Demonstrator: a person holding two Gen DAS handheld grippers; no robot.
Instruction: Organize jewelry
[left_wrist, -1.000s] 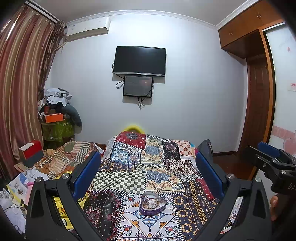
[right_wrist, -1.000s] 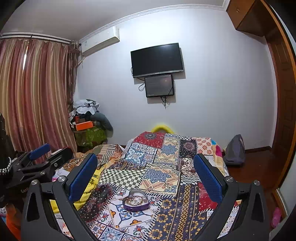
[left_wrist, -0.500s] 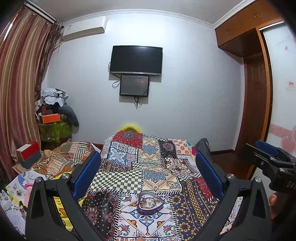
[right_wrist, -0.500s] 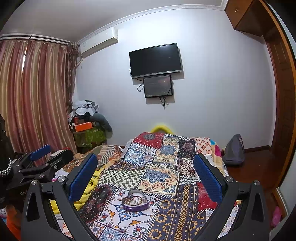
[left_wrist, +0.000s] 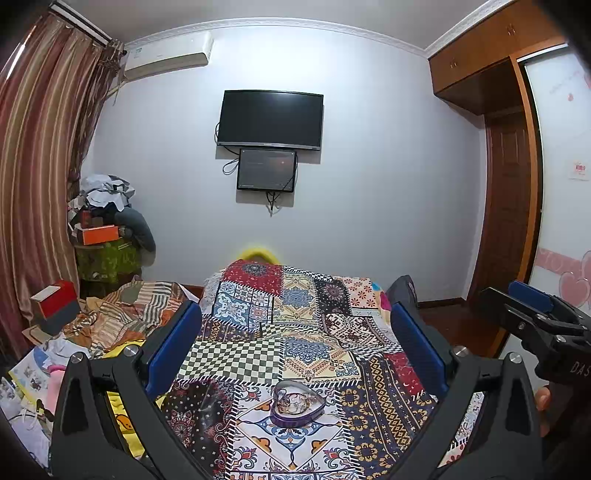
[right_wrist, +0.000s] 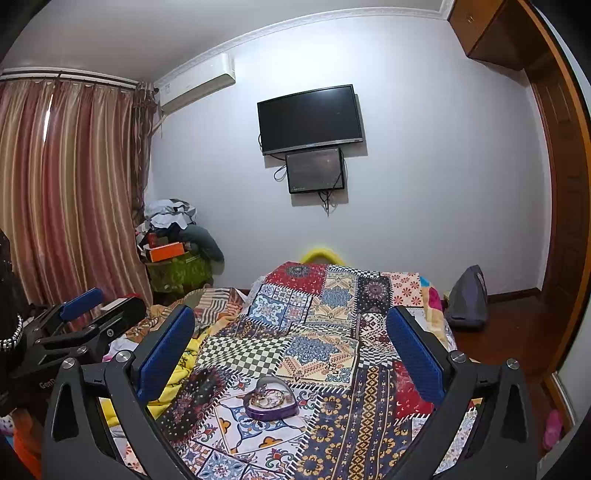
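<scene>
A purple heart-shaped box (left_wrist: 297, 403) with jewelry in it lies on the patchwork bedspread (left_wrist: 295, 317); the right wrist view has the same box (right_wrist: 271, 401) left of centre. My left gripper (left_wrist: 295, 332) hovers above and before the box, wide open, nothing between its blue pads (left_wrist: 173, 347). My right gripper (right_wrist: 290, 336) is likewise wide open and empty. Each gripper shows in the other's view: the right gripper (left_wrist: 532, 314) at the right edge, the left gripper (right_wrist: 88, 317) at the left edge.
The bed runs toward a wall with a TV (left_wrist: 270, 120) and a small screen (left_wrist: 266, 170). Rumpled striped cloth (left_wrist: 129, 314), a red box (left_wrist: 55, 299) and a cluttered pile (left_wrist: 107, 236) lie left. A dark bag (right_wrist: 467, 299) and a wooden door (left_wrist: 506, 206) are right.
Both views have drifted slightly; the box sits a little lower and closer in the left wrist view. Both grippers stay wide open.
</scene>
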